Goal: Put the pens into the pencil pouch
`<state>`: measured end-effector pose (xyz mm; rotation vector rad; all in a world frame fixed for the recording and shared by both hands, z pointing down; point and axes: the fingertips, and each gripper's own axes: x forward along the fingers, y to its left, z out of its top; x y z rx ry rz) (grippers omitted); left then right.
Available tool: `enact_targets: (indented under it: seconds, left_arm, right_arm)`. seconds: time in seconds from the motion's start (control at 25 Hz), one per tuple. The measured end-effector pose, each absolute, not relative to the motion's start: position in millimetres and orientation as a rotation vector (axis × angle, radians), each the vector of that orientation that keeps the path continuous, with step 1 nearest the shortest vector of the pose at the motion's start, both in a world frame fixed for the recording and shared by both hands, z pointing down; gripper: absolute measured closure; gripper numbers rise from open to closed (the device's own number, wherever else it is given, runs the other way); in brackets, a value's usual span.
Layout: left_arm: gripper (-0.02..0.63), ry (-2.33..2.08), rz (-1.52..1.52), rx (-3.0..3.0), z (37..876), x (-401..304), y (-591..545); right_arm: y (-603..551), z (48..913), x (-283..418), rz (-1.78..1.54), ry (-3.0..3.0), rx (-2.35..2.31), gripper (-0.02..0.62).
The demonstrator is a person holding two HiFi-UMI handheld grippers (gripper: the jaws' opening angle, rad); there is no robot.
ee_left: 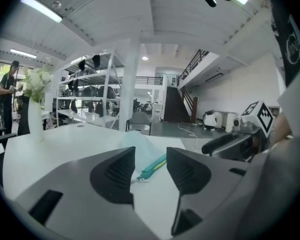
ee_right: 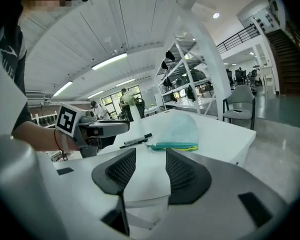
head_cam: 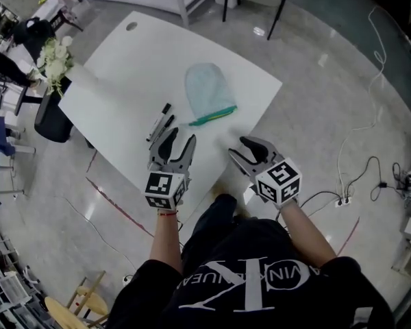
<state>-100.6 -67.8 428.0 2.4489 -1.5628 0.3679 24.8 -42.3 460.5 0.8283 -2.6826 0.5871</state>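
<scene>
Pens come first: two black marker pens (head_cam: 161, 122) lie side by side on the white rectangular table (head_cam: 123, 67), just left of the pale blue-green fabric pencil pouch (head_cam: 207, 88). The pouch's teal zipper edge (head_cam: 212, 117) faces the near side. Neither pen is in the pouch yet.

The left gripper (head_cam: 178, 141) hovers on the near side of the pens, its jaws spread with nothing between them. The right gripper (head_cam: 238, 148) hangs over the table's near right edge, jaws likewise apart and empty, with the pouch ahead of it.

The step in hand looks like the approach. It probably goes best if the left gripper takes one pen only, with its jaws set across the middle of the barrel. The pens lie so close that a careless closure could nudge the second one away.

The right gripper would do well to pinch the upper lip of the zipper edge and lift it, so the mouth stands open. Whether the zipper is already undone cannot be told. The soft fabric will likely slide unless it is held.
</scene>
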Motion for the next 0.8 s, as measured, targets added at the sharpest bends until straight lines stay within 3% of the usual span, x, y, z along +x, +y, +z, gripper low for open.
enact_targets:
  seconds: [0.32, 0.8]
  left_arm:
    - [0.388, -1.405, 0.727, 2.611, 454.0, -78.0, -103.4]
    - [0.387, -1.592, 0.535, 2.453, 443.6, -120.7, -124.9]
  right_arm:
    - [-56.6, 465.1, 19.7, 0.593, -2.641, 0.895, 0.400]
    - [-79.8, 472.9, -16.6, 0.553, -2.654, 0.666, 0.399]
